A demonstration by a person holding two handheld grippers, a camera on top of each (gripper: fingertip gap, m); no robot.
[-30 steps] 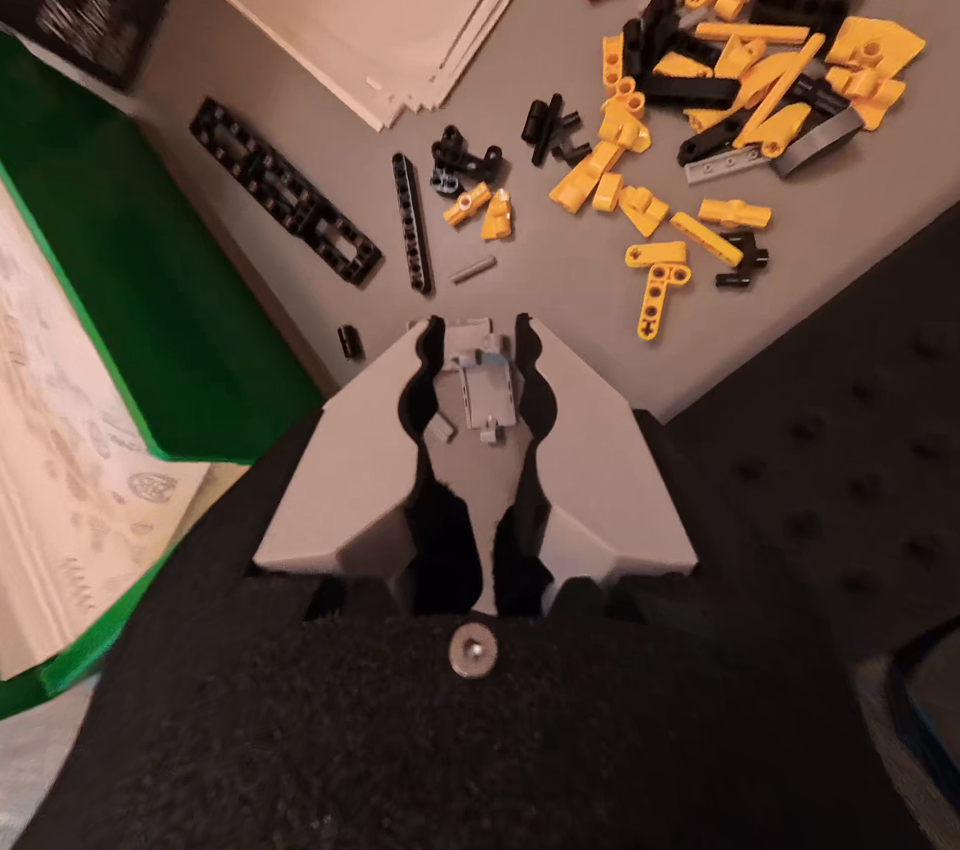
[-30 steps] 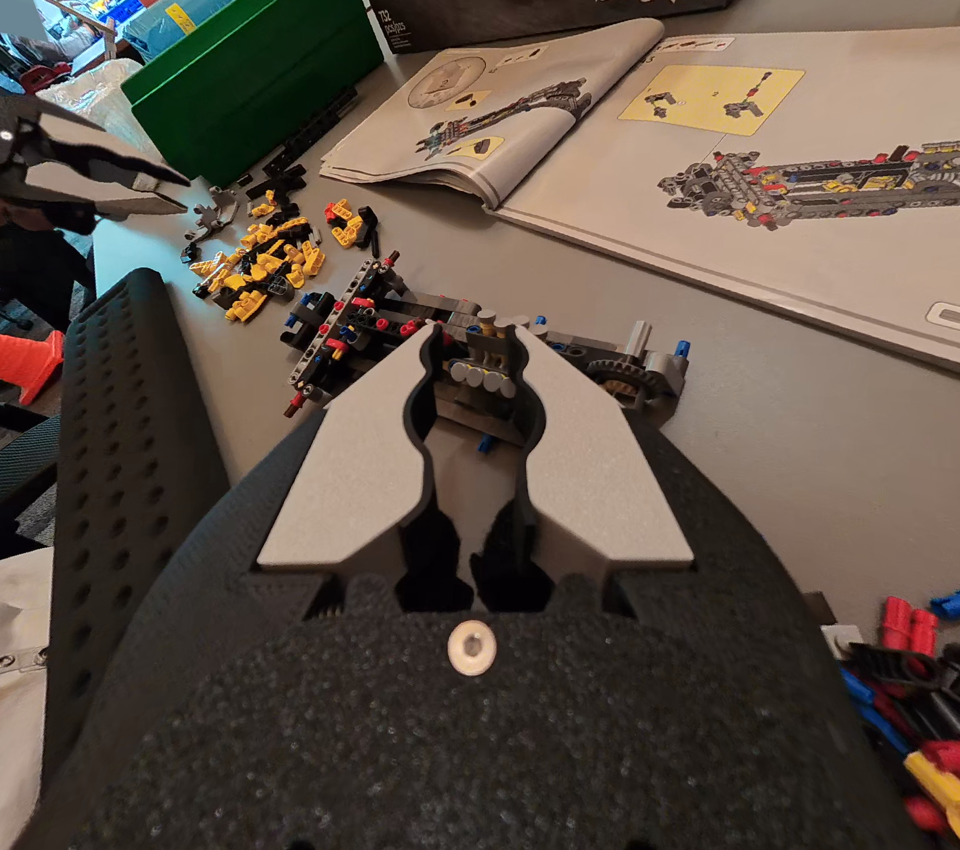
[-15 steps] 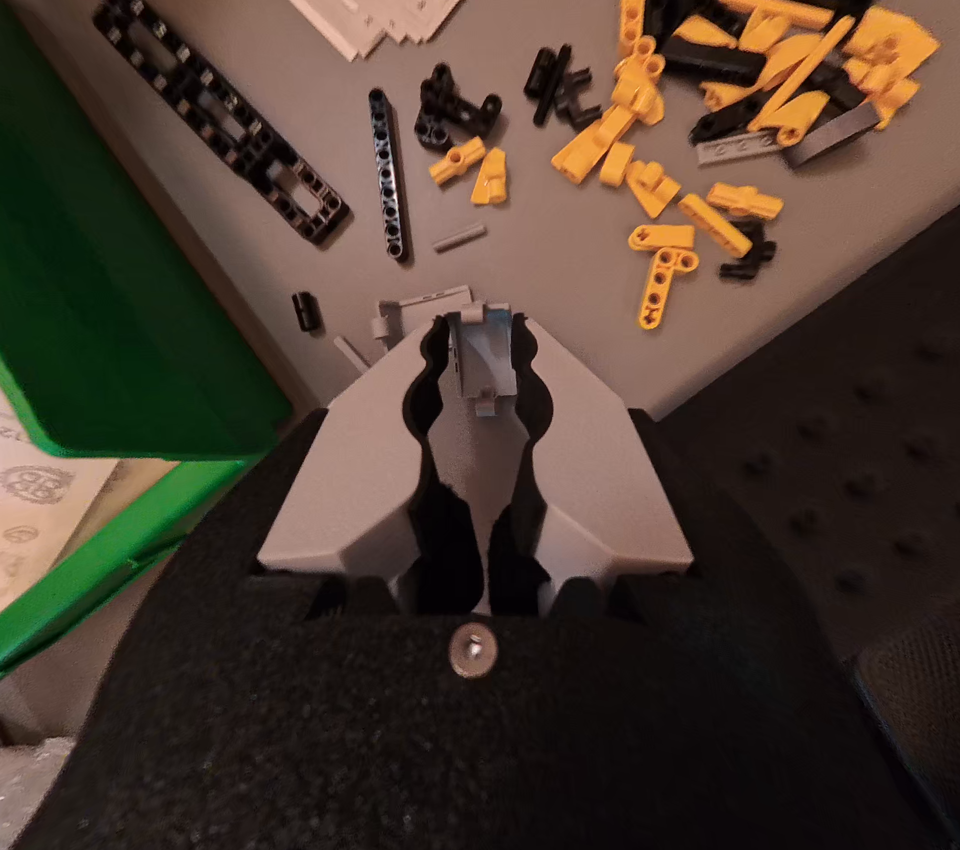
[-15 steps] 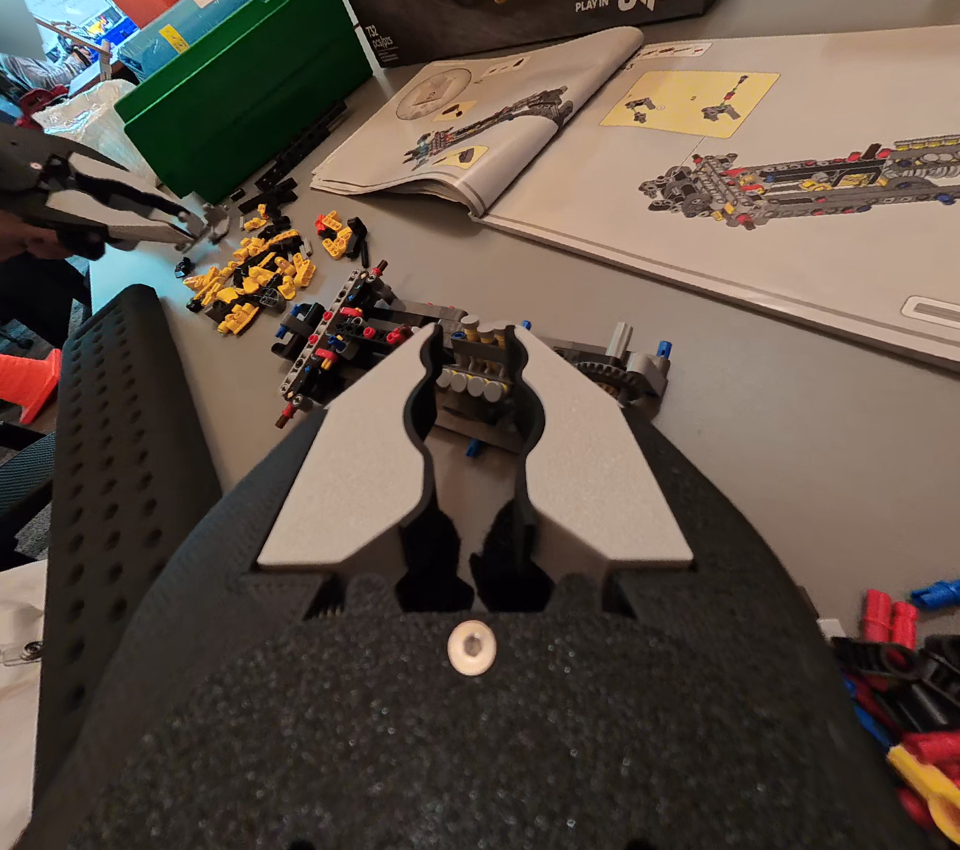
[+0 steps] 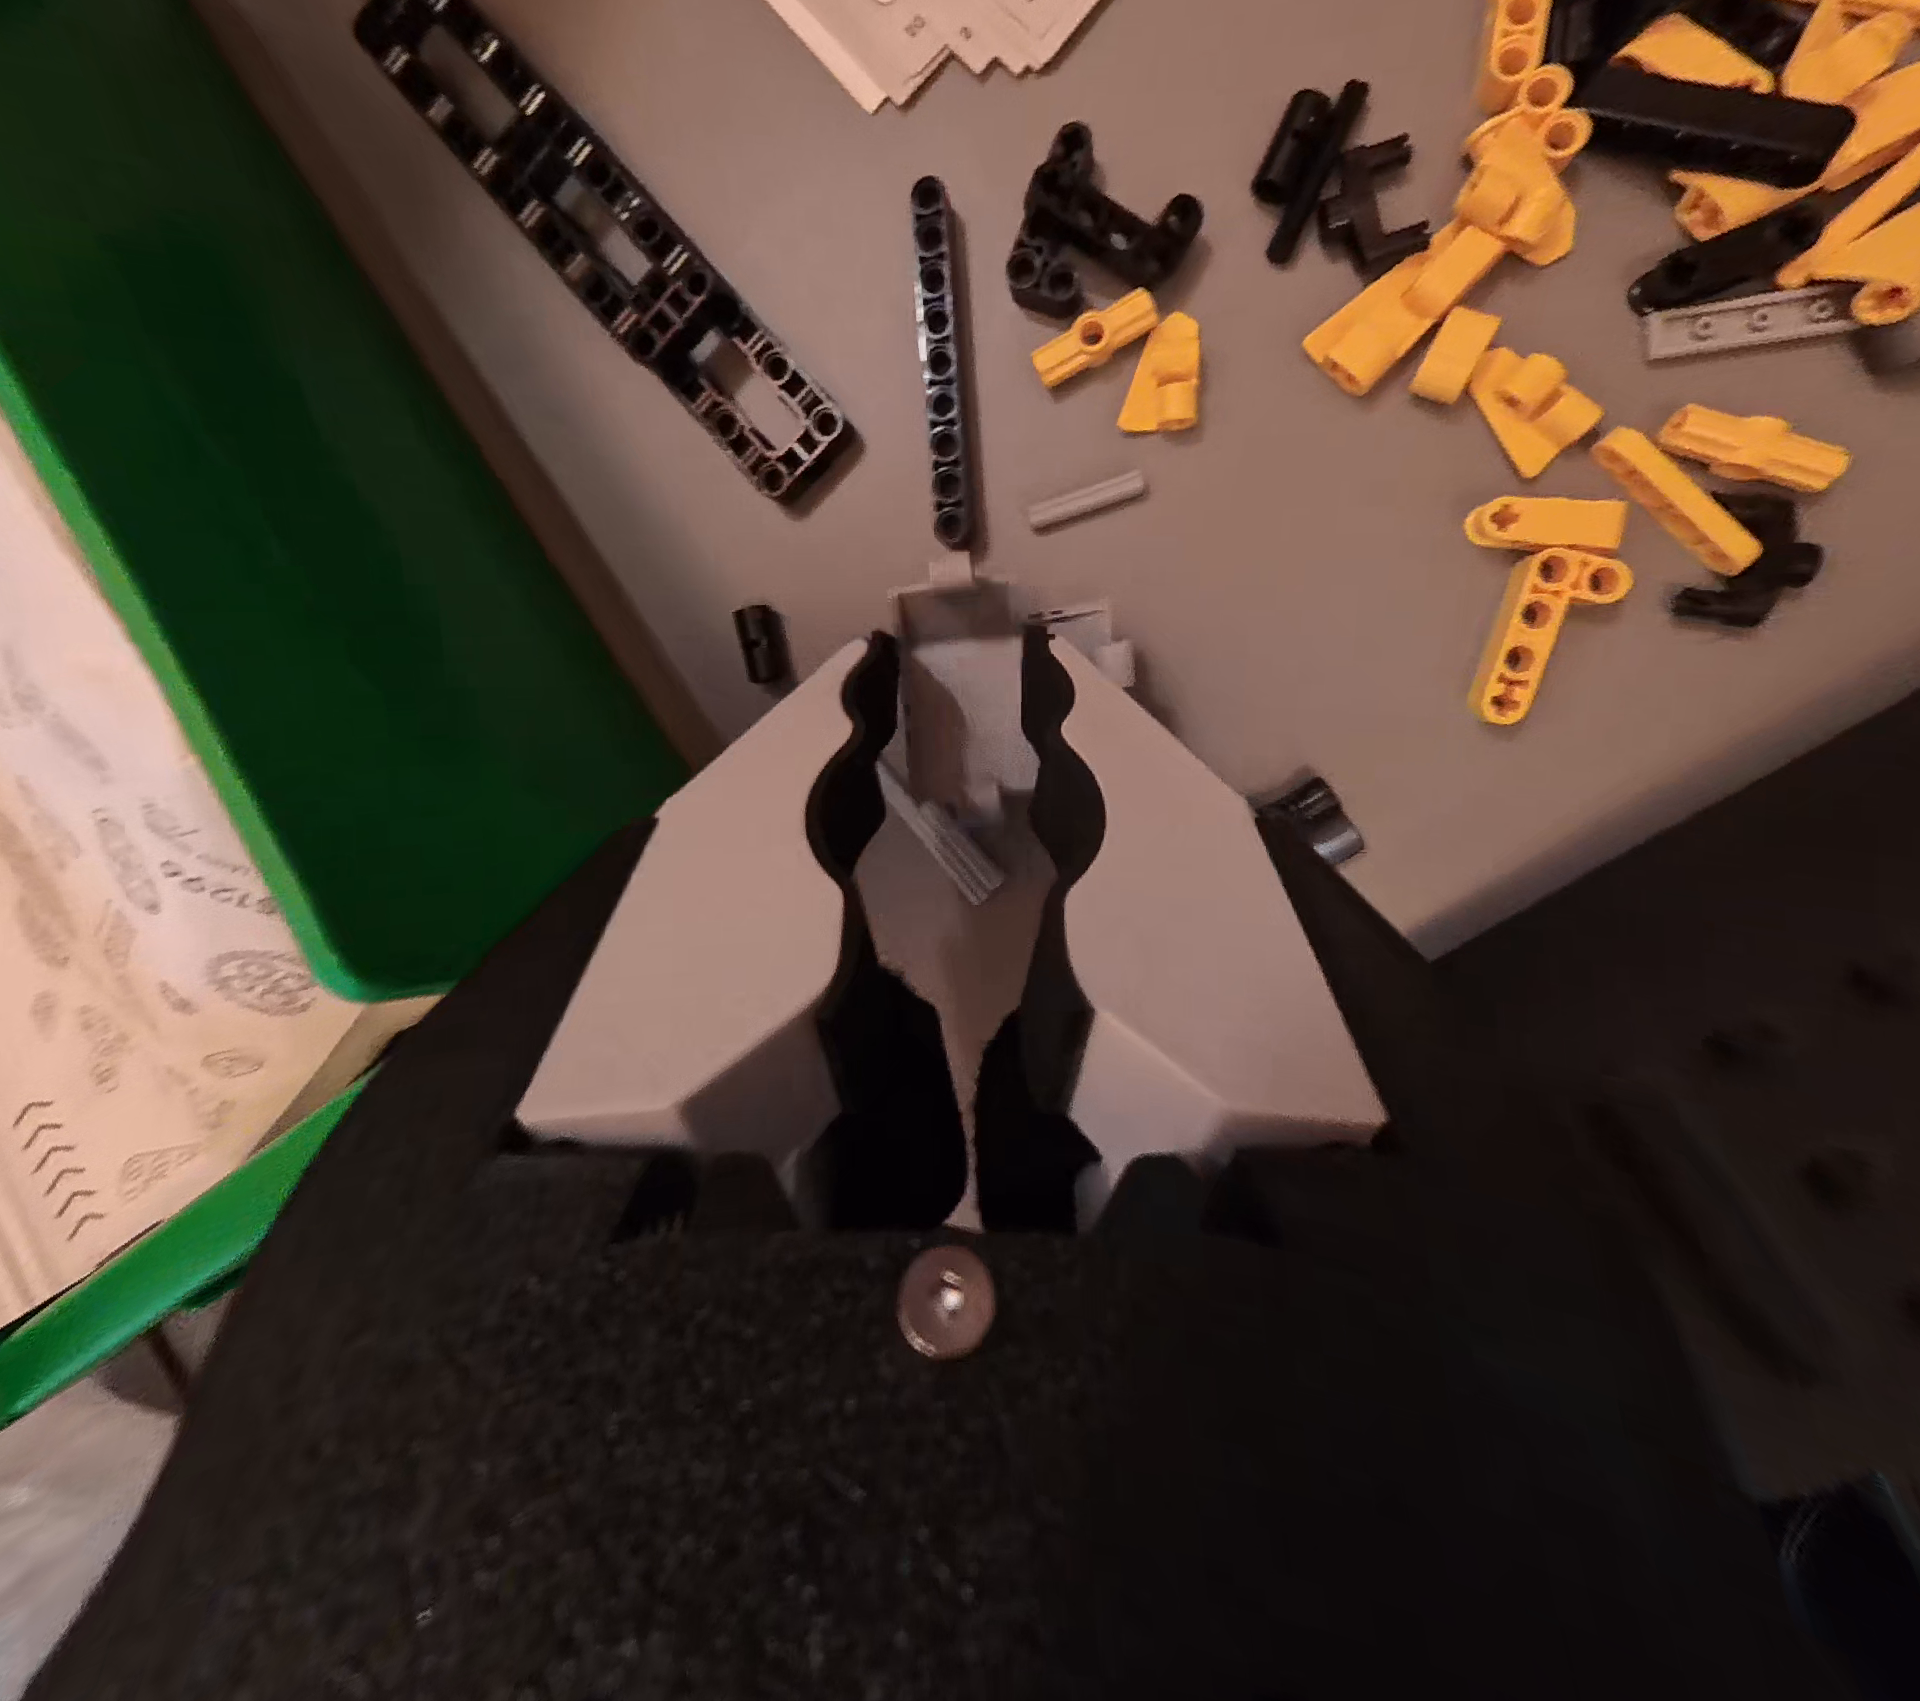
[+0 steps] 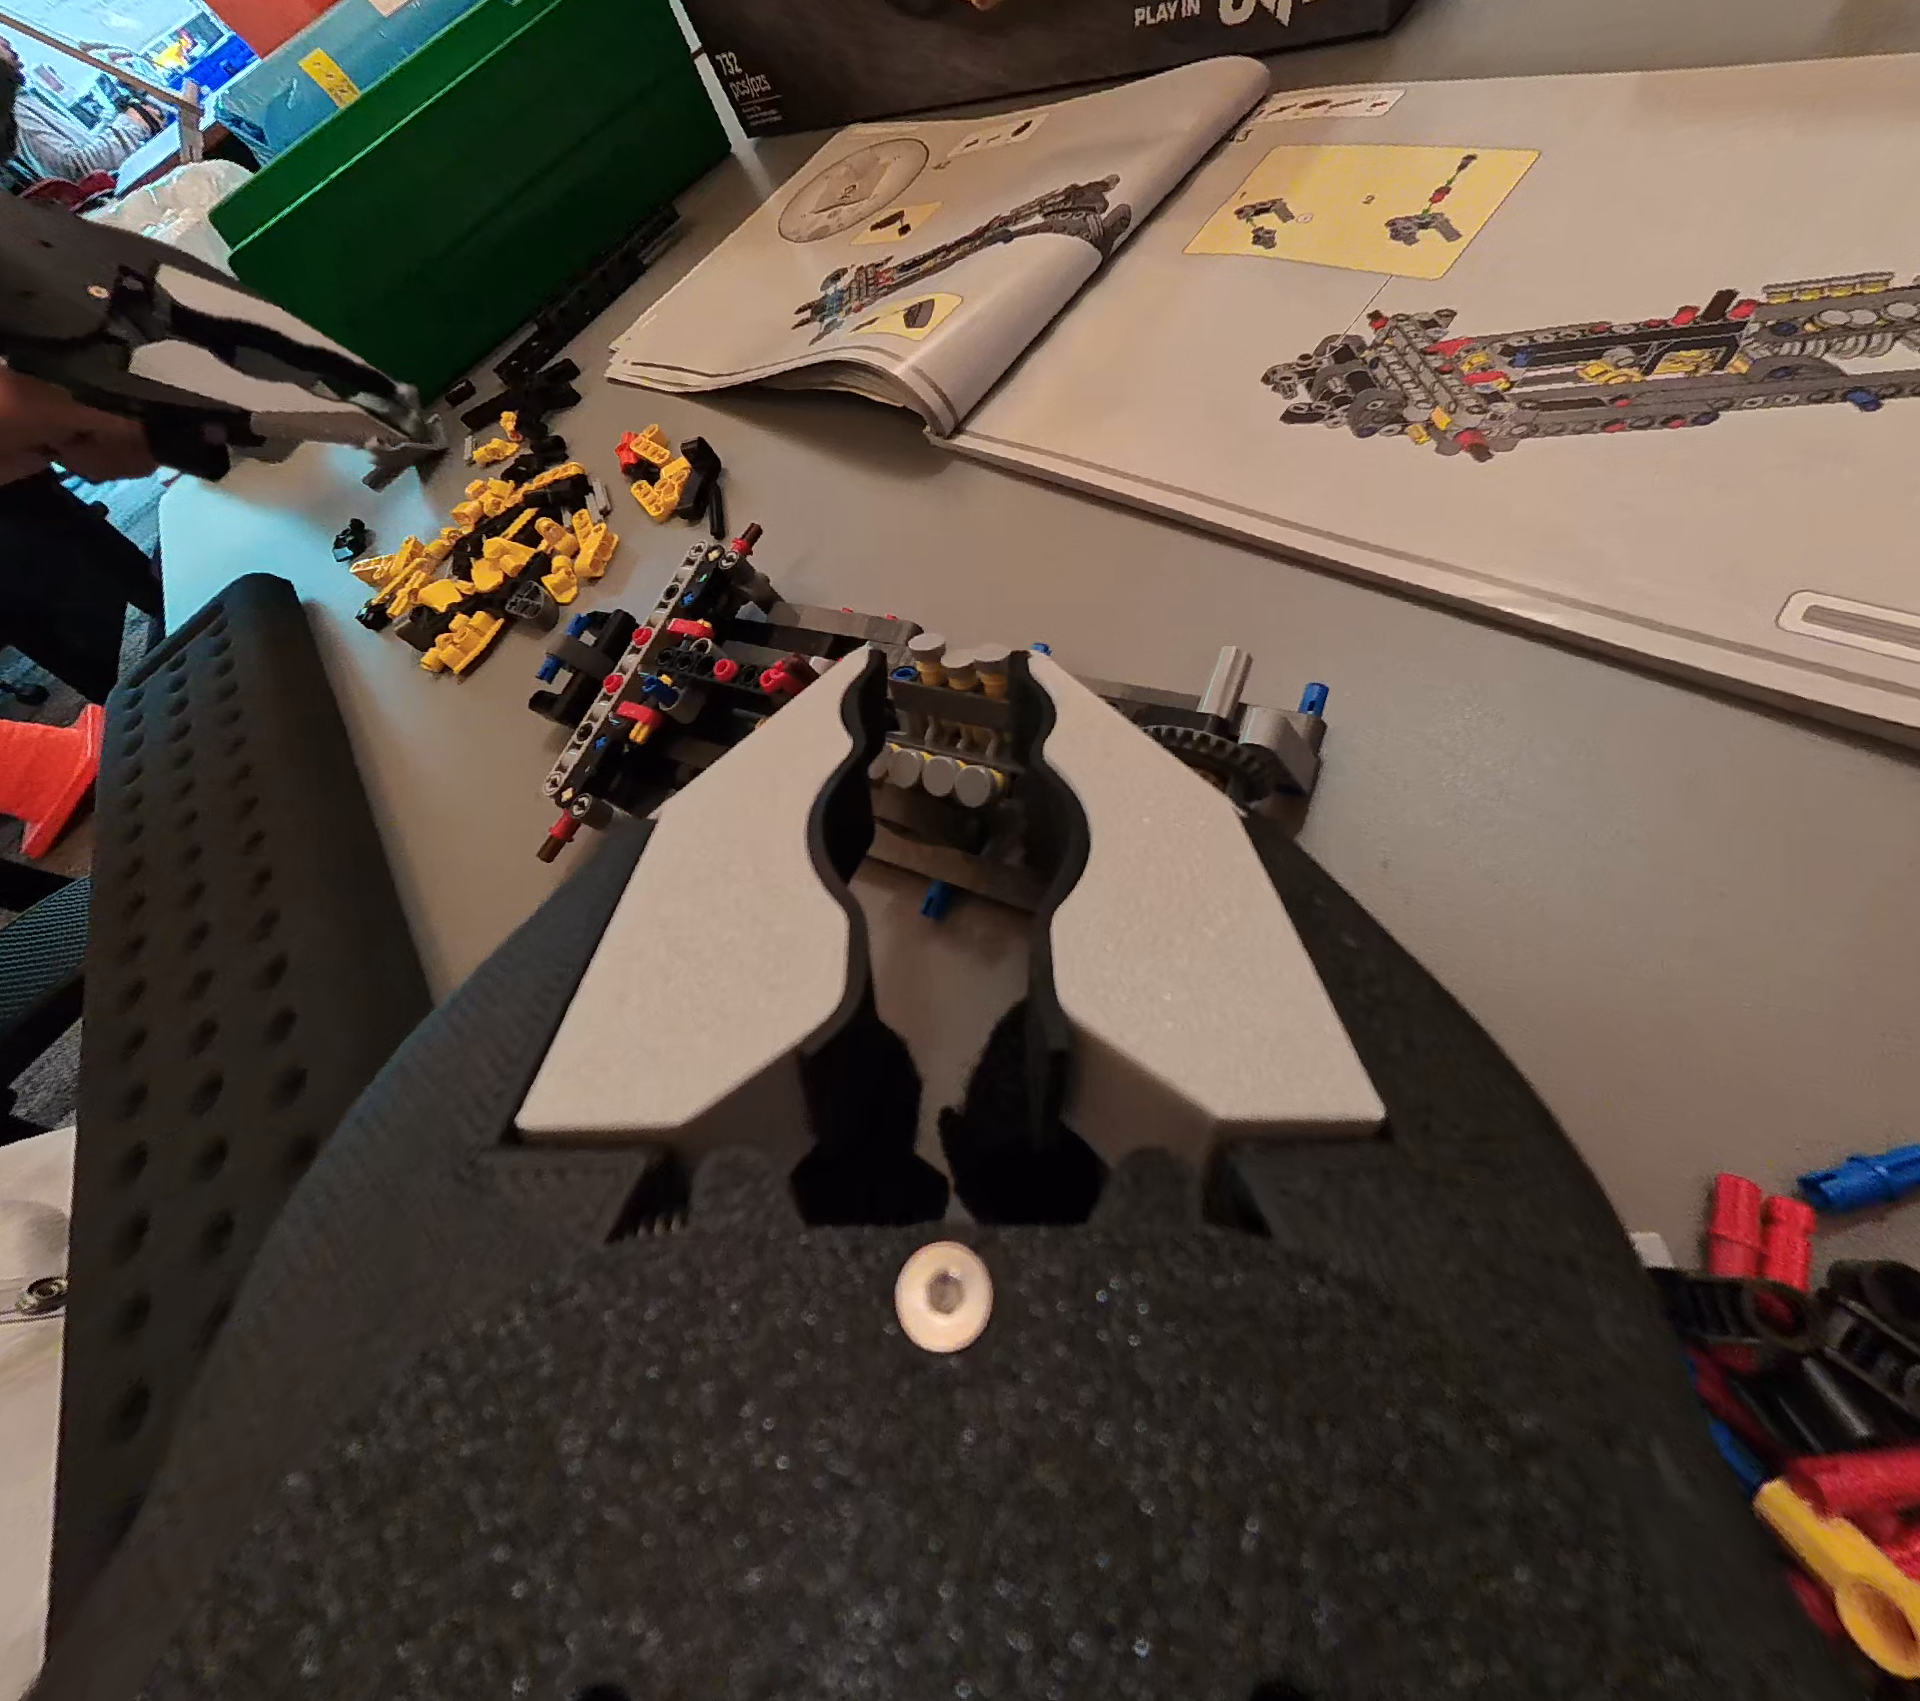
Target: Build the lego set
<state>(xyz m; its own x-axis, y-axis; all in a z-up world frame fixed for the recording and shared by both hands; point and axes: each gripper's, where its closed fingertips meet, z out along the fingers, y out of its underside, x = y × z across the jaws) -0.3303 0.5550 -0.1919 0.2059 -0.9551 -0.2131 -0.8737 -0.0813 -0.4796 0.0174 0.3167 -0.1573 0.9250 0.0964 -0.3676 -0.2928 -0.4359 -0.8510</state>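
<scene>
A small grey piece (image 5: 956, 695) sits between the left gripper's (image 5: 958, 664) fingertips, down at the table's near edge beside the green bin (image 5: 260, 456). The jaws stand narrow, closed onto that piece by the look of it, though grey on grey blurs here and I can't be sure whether it is pinched or only straddled. More pale grey bits (image 5: 940, 830) lie under and beside it, so there is a risk of dragging a neighbour along.

Just ahead lie a thin black beam (image 5: 943, 363) and a short grey axle (image 5: 1086, 498); a long black frame (image 5: 603, 228) runs along the bin. Off to the right, the yellow-and-black loose pile (image 5: 1621, 217).

Over in the right wrist view, the half-built chassis (image 6: 790, 685) lies mid-table, in front of the open instruction booklet (image 6: 1247, 321). The right gripper (image 6: 948, 695) hovers at its engine block, fingers moderately apart with the cylinder section showing between the tips; no firm contact that I can make out. The left gripper (image 6: 400, 430) shows far off at the parts pile.

So the step in hand reads as picking one part while the other hand minds the model. Next up, as I judge it: lift clean of the stray bits, carry across to the chassis, align against the booklet's page, and have the right gripper brace the frame before pressing in.
</scene>
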